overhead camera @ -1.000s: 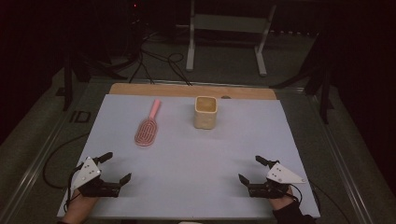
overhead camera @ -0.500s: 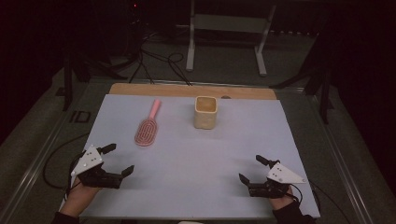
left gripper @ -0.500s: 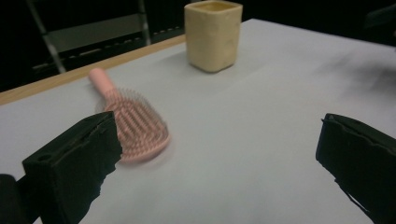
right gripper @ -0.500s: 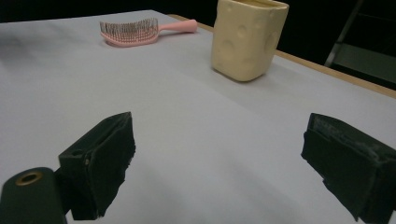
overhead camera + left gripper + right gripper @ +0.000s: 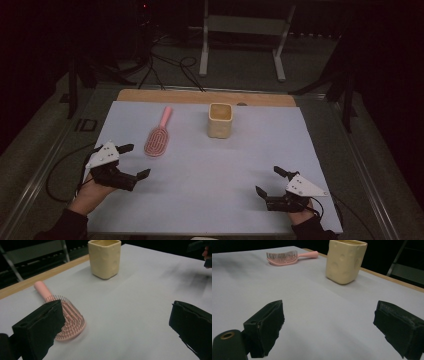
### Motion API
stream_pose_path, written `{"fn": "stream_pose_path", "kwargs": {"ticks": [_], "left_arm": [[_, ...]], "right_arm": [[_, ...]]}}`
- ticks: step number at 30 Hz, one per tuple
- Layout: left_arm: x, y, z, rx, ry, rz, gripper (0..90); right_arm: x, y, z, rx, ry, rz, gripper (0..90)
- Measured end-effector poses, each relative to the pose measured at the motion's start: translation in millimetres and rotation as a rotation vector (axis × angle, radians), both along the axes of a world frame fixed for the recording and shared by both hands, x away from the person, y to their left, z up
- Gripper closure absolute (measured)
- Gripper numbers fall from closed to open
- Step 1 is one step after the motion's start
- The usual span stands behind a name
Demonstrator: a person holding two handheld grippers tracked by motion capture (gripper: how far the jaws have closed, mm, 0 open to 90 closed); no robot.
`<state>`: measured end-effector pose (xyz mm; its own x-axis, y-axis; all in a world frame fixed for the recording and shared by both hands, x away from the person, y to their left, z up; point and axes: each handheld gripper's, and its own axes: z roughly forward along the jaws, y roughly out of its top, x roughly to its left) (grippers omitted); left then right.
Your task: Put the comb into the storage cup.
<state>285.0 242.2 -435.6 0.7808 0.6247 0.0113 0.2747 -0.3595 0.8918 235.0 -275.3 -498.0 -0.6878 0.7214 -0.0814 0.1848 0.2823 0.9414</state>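
Both the left gripper (image 5: 134,161) and right gripper (image 5: 269,181) gape empty; one jaw hides part of the pink hairbrush (image 5: 65,315).

Pink hairbrush (image 5: 65,317) of smooth, slightly glossy plastic, with thin stiff bristles standing up from the head. Cream cup (image 5: 105,258) far across the sheet, looking like glazed ceramic or plastic, softly shiny, skin dimpled with shallow dents. Pale sheet (image 5: 210,200) over the table matt and smooth like paper. Wooden strip (image 5: 150,95) bare along the far edge, dull finish. Left gripper (image 5: 115,327) and right gripper (image 5: 329,327) with black matt jaws, rough and crumbly at the edges like foam rubber.
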Motion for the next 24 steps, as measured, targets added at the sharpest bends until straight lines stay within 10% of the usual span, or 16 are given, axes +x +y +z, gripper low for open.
{"fn": "stream_pose_path", "kwargs": {"ticks": [24], "left_arm": [[63.0, -14.1, 9.8, 0.026, 0.059, 0.024, 13.0]], "right_arm": [[-0.2, -0.4, -0.1, 0.005, -0.003, 0.0, 9.2]]}}
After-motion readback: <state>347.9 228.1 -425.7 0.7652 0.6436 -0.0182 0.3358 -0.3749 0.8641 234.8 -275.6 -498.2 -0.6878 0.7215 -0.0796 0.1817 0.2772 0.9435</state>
